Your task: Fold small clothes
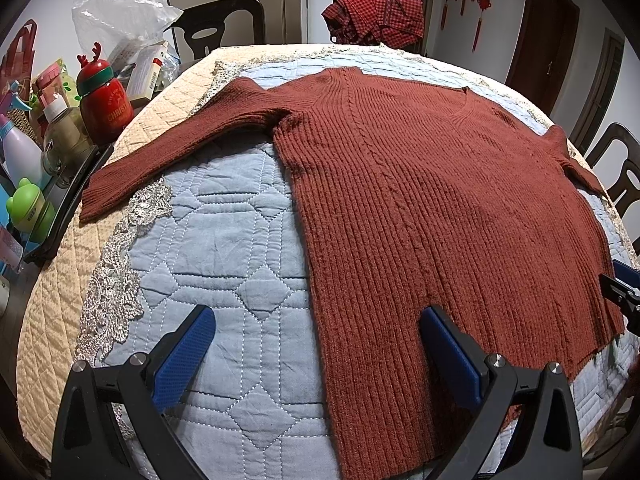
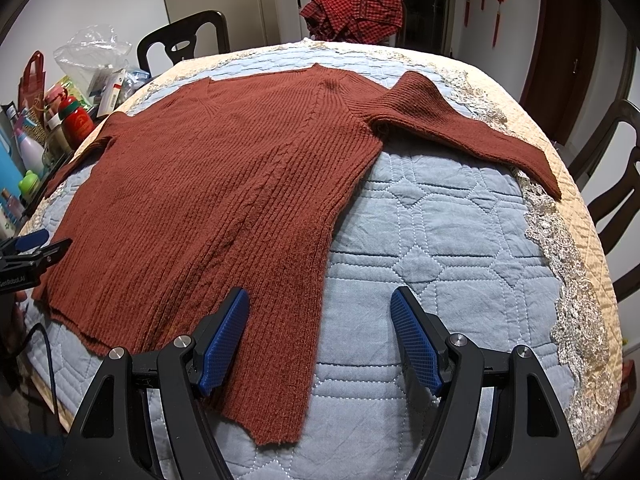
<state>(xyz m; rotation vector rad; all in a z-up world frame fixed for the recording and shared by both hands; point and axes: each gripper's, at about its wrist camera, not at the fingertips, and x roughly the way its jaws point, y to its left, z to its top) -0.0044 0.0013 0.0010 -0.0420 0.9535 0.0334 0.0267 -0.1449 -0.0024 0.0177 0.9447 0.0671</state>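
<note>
A: Lying flat, item one: rust-brown ribbed sweater (image 1: 420,200), front up, V-neck toward the far edge, hem toward the grippers, spread on the blue quilted cover (image 1: 224,240) of the table. Both sleeves out to the sides?

B: Yes. One sleeve (image 1: 172,148) slants across the quilt onto the beige border with lace trim (image 1: 116,272); the other sleeve (image 2: 468,128) does the same on the opposite side.

A: Item two, left gripper (image 1: 316,356)?

B: Fingers spread wide, holding nothing. It hovers near the hem, straddling the sweater's side edge: one blue pad (image 1: 184,356) over bare quilt, the other over the knit.

A: Item three, right gripper (image 2: 320,336)?

B: Likewise released and empty, at the opposite bottom corner; one blue pad (image 2: 224,344) over the knit, the other over quilt. Whether either pad touches the fabric cannot be told.

A: Sundries?

B: Red checked cloth (image 1: 372,20) heaped at the far end; red reindeer bottle (image 1: 104,100), green frog container (image 1: 28,208), clear plastic bag (image 1: 120,12) and other clutter beside the table; dark chairs (image 1: 224,24) around it.
</note>
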